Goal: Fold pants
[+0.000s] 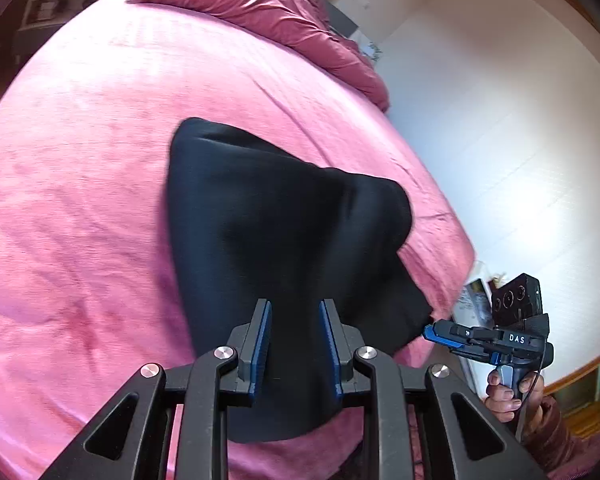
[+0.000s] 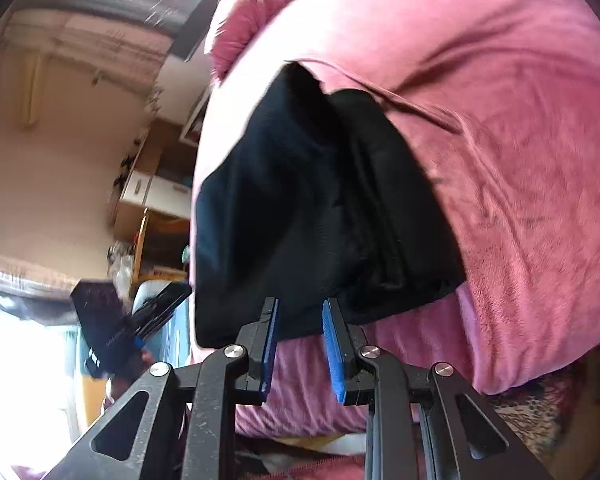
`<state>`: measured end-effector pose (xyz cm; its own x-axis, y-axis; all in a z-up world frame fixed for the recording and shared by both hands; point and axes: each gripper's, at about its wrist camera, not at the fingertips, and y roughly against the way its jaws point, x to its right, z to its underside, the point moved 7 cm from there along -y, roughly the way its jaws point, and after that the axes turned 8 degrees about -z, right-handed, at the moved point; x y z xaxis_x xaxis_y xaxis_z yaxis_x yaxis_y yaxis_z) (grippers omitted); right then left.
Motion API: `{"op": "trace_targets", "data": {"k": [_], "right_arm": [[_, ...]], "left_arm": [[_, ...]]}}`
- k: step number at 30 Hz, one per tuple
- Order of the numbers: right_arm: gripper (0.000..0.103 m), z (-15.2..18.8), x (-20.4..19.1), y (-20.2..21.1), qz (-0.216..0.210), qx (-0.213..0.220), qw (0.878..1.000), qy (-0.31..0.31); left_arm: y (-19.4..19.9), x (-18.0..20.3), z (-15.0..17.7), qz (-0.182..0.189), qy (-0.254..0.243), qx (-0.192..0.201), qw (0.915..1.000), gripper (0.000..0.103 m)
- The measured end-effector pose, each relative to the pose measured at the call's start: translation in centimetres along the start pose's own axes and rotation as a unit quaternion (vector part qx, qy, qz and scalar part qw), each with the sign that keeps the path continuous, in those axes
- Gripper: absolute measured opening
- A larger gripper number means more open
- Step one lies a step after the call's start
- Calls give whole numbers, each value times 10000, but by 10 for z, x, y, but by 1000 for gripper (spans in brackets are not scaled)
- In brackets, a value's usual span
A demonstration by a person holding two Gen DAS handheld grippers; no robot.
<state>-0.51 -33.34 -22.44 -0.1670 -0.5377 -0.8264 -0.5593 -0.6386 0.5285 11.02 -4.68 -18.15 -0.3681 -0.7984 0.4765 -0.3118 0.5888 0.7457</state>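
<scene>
We see the black pants folded into a bundle on the pink bed. Left gripper and right gripper both released, nothing clamped. Fold looks nearly done; next, likely smoothing.

Left claw angled down, jaws slightly apart. Right claw likewise, jaws slightly apart, nothing pinched.

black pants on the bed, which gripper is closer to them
Left. The left gripper has the black pants running between its fingers; the right gripper sits just off their near edge, only pink bedsheet between its fingers.
</scene>
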Motion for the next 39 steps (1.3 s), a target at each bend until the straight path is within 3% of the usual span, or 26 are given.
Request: {"op": "trace_targets", "data": {"k": [5, 6, 8, 11, 13, 17, 21, 23, 25, 27, 31, 37, 39], "right_arm": [[24, -11, 9, -14, 68, 193, 9993, -314], [18, -12, 9, -15, 142, 217, 9993, -283], [8, -13, 2, -9, 284, 329, 9990, -57], [7, -12, -23, 6, 392, 399, 9975, 423], [7, -9, -20, 16, 645, 324, 9954, 623], [7, -7, 22, 2, 1069, 98, 9939, 238], [7, -7, 42, -9, 1074, -29, 9942, 36], [8, -7, 37, -4, 1001, -105, 9949, 121], [15, -5, 29, 4, 983, -216, 9947, 216], [29, -8, 19, 18, 1296, -165, 9898, 567], [29, -25, -20, 39, 1682, 237, 9758, 1381], [36, -66, -82, -7, 1584, 399, 9600, 2272], [36, -79, -91, -29, 1669, 372, 9565, 2365]], "left_arm": [[9, -4, 5, -7, 23, 20, 10000, 25], [10, -4, 7, 12, 21, 16, 10000, 25], [19, -5, 9, 18, -62, 35, 10000, 25], [18, 8, 11, 141, -257, 57, 9996, 25], [15, 14, 15, 194, -351, -14, 9992, 25], [-9, 19, 29, 27, -471, -480, 9977, 25], [-13, 26, 33, -137, -586, -474, 9971, 25], [-9, 28, 30, -236, -696, -370, 9966, 25], [-3, 31, 26, -237, -761, -254, 9965, 26], [1, 33, 20, -328, -829, -111, 9960, 26], [7, 37, -3, -450, -899, 169, 9948, 27], [0, 53, -26, -704, -1036, 349, 9915, 28], [-6, 57, -29, -983, -1122, 388, 9880, 28]]}}
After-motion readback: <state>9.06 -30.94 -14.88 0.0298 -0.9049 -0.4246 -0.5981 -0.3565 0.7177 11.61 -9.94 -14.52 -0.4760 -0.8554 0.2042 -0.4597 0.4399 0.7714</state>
